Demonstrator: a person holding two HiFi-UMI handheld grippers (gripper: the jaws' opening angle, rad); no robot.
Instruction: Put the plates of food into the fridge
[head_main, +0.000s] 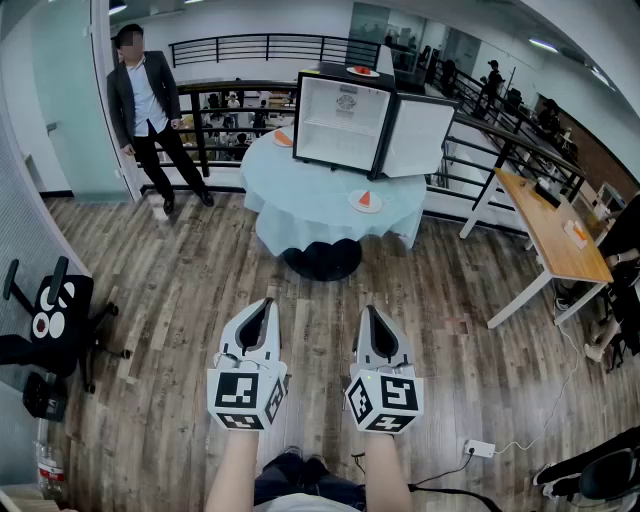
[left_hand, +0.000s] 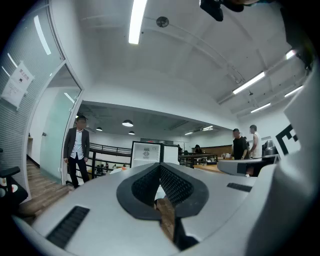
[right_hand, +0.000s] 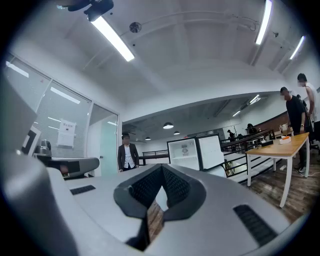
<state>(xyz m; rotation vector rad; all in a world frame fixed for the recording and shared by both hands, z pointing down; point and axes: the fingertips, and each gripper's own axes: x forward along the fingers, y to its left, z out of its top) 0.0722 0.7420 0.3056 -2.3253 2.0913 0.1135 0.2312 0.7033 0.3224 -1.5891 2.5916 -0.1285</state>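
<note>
A small fridge (head_main: 340, 122) stands on a round table with a pale blue cloth (head_main: 310, 195), its door (head_main: 415, 135) swung open to the right. One plate of food (head_main: 366, 201) sits at the table's near edge, a second plate (head_main: 283, 139) lies left of the fridge, and a third plate (head_main: 362, 71) rests on the fridge's top. My left gripper (head_main: 265, 305) and right gripper (head_main: 371, 314) hover side by side over the wooden floor, well short of the table, both shut and empty. The fridge (left_hand: 146, 152) shows far ahead of the left gripper (left_hand: 160, 166); the right gripper (right_hand: 162, 168) also faces the fridge (right_hand: 185, 152).
A person in a dark jacket (head_main: 148, 105) stands by the railing at the back left. A wooden desk (head_main: 550, 225) is at the right, a black office chair (head_main: 55, 320) at the left. A power strip (head_main: 478, 448) lies on the floor near my right.
</note>
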